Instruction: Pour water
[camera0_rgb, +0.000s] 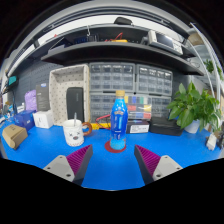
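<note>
Gripper (111, 163) fingers spread wide, nothing between them — both pink pads (73, 160) angle inward over bare blue tabletop (110, 172). Not touching anything.

Water bottle (119, 121) stands upright on the blue table, ahead of the fingers and roughly centred between them, well clear of both tips. Clear body, blue label and blue cap (cap looks on). It sits on a small round blue coaster-like base (118, 146) — can't tell if that is part of the bottle or separate.

White mug (73, 132) stands upright to the left of the bottle, apart from it, also ahead of the fingers; dark marking on its side, too small to read. Something orange (87, 128) just behind the mug — can't identify.

Further left: a white box (43, 119) and a tan basket-like item (13, 136) near the table edge. Right side: green leafy potted plant (195, 105) at the far end of the table. Behind the bottle, along the wall: grey small-parts drawer cabinets (130, 80), with a shelf (110, 45) of cluttered items above. A dark panel (75, 102) stands behind the mug.
</note>
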